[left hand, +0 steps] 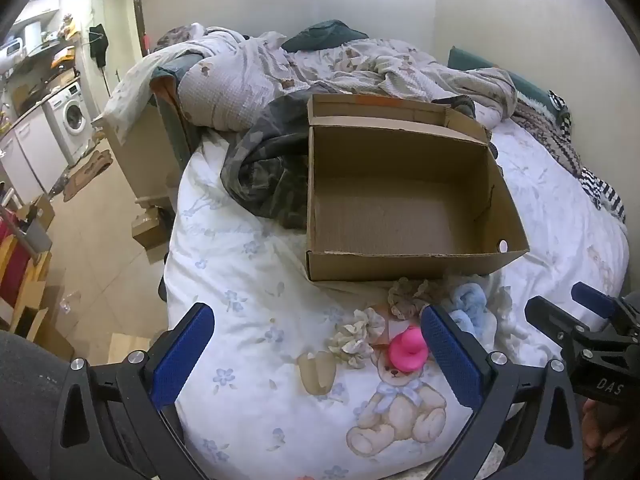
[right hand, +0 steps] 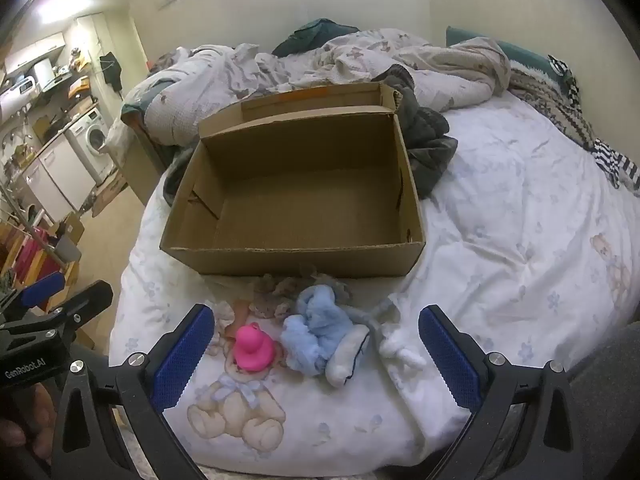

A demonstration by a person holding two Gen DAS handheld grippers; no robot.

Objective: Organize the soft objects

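Your left gripper (left hand: 318,354) is spread wide and holds nothing; your right gripper (right hand: 316,354) is the same. Both hover above the bedsheet (right hand: 500,240). Just ahead of your right fingers lie a smooth pink rubber duck (right hand: 253,347), a fluffy pale-blue plush (right hand: 320,330) and a white fuzzy piece (right hand: 394,342). The left view shows a crinkled beige scrunchie (left hand: 358,336) plainly; the right view barely catches it. Beyond them sits the open cardboard box (right hand: 296,256), nothing inside, near rumpled bedding (left hand: 248,88).
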